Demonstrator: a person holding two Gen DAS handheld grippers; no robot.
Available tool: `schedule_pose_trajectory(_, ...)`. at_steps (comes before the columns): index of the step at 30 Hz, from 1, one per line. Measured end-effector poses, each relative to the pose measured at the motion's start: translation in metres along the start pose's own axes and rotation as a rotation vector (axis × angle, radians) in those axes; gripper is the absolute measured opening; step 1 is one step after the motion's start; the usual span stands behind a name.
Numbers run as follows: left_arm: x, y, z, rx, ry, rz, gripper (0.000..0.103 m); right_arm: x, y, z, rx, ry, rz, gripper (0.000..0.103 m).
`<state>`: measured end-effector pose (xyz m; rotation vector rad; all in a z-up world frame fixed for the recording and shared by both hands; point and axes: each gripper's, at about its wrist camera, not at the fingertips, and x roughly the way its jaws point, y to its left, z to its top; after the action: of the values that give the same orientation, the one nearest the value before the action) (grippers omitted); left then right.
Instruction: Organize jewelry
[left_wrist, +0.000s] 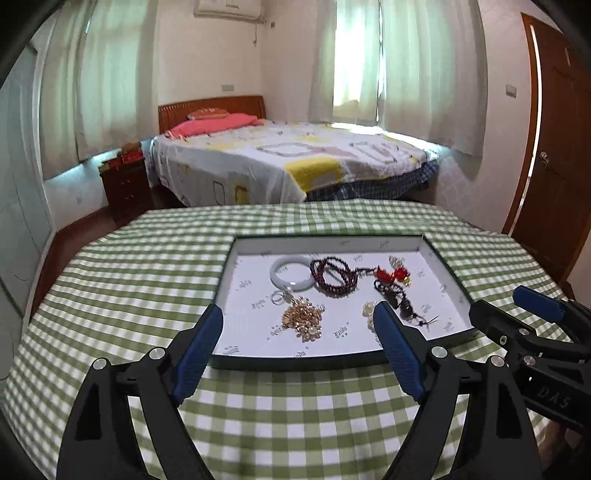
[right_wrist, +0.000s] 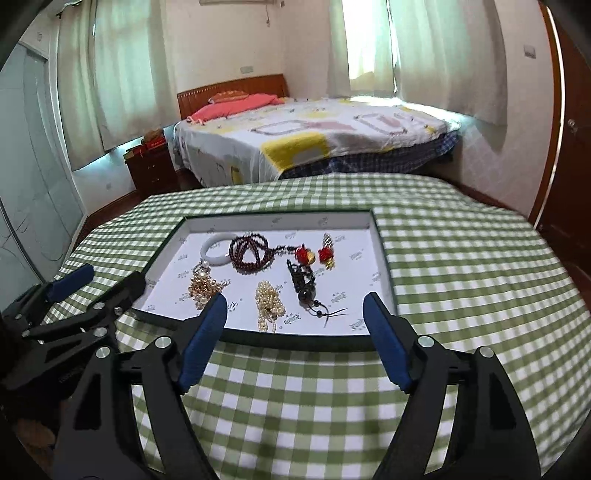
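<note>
A shallow white-lined tray (left_wrist: 255, 247) (right_wrist: 380, 251) lies on the green checked table and holds the jewelry. In it are a white bangle (left_wrist: 291, 273) (right_wrist: 216, 249), dark red beads (left_wrist: 334, 277) (right_wrist: 251, 254), a gold cluster piece (left_wrist: 303, 319) (right_wrist: 203, 286), a pearl cluster (right_wrist: 269, 302), a black bead cord (left_wrist: 397, 299) (right_wrist: 304, 282) and red-gold charms (left_wrist: 393, 275) (right_wrist: 325, 253). My left gripper (left_wrist: 299, 319) is open and empty over the tray's near edge. My right gripper (right_wrist: 295, 308) is open and empty over the near edge too, and shows in the left wrist view (left_wrist: 506, 308).
The table (left_wrist: 295, 406) is covered with a green and white checked cloth. Behind it stand a bed (left_wrist: 295, 158), a dark wooden nightstand (left_wrist: 125, 184) at left and a brown door (left_wrist: 554, 147) at right. Curtained windows line the far walls.
</note>
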<state>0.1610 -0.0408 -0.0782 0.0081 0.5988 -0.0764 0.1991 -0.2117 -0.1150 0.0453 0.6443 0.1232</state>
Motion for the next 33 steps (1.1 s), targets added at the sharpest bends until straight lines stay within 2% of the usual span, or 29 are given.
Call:
schedule_pose_trajectory(7,-0.06,0.016,0.008,-0.047,-0.06,0.036,0.084,-0.058,0.006,0.004,-0.016,-0.074,-0.01,0.084)
schedule_pose_trajectory(10,-0.088,0.023,0.01,-0.058,-0.1,0.059,0.084,-0.082,0.01,0.005,-0.022,-0.104,-0.001,0.086)
schedule_pose_trajectory(16,-0.124,0.03,0.009,-0.067,-0.131,0.095,0.085,-0.122,0.016,0.004,-0.027,-0.153,0.017,0.087)
schedule_pose_trajectory(25,-0.161,0.037,0.007,-0.079,-0.183,0.099,0.085,-0.166,0.02,-0.001,-0.039,-0.217,0.013,0.087)
schedule_pose_trajectory(33,-0.176,0.038,0.003,-0.08,-0.209,0.097,0.085,-0.177,0.024,-0.006,-0.048,-0.233,0.015,0.087)
